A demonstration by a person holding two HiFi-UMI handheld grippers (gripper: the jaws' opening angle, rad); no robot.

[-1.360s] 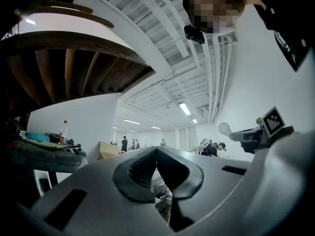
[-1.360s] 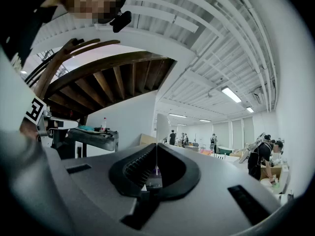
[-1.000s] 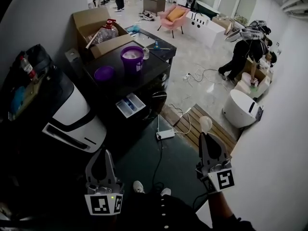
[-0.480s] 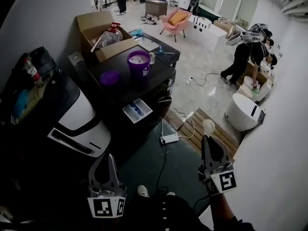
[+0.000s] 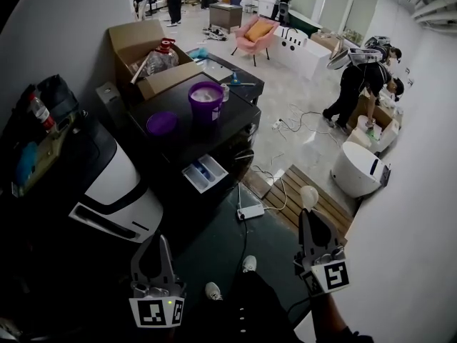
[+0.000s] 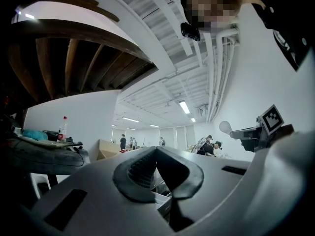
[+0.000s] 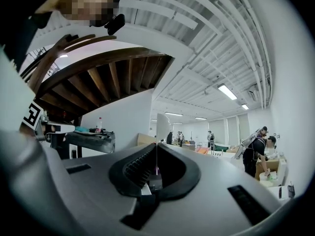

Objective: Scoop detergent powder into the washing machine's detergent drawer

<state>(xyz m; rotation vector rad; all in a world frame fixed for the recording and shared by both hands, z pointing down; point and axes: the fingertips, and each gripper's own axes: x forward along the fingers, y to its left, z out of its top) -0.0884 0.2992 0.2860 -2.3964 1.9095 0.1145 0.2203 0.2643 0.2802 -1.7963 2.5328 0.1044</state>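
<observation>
Left gripper [image 5: 159,243] sits at 7 o'clock in the head view, low over the dark floor [image 5: 271,245], with its jaws pressed together and nothing between them. Right gripper [image 5: 308,217] sits at 5 o'clock, level with the left one and well apart from it. Its jaws are clamped on the handle of a white scoop [image 5: 308,196], whose round bowl projects past the jaw tips toward 12 o'clock. In the right gripper view the handle shows edge-on between the closed jaws. The black washer [image 5: 214,131] stands at 12 o'clock from the left gripper, well apart from both grippers. Its white drawer [image 5: 204,173] is pulled out of the front face at 6 o'clock, with blue inserts visible inside. On the washer top a purple tub [image 5: 206,101] with pale contents stands upright at the 12 o'clock side. A purple lid [image 5: 162,123] lies flat at 8 o'clock from the tub, apart from it. An open cardboard box [image 5: 137,36] stands beyond the washer at 11 o'clock. A white power strip [image 5: 250,211] lies on the floor at 5 o'clock from the drawer
</observation>
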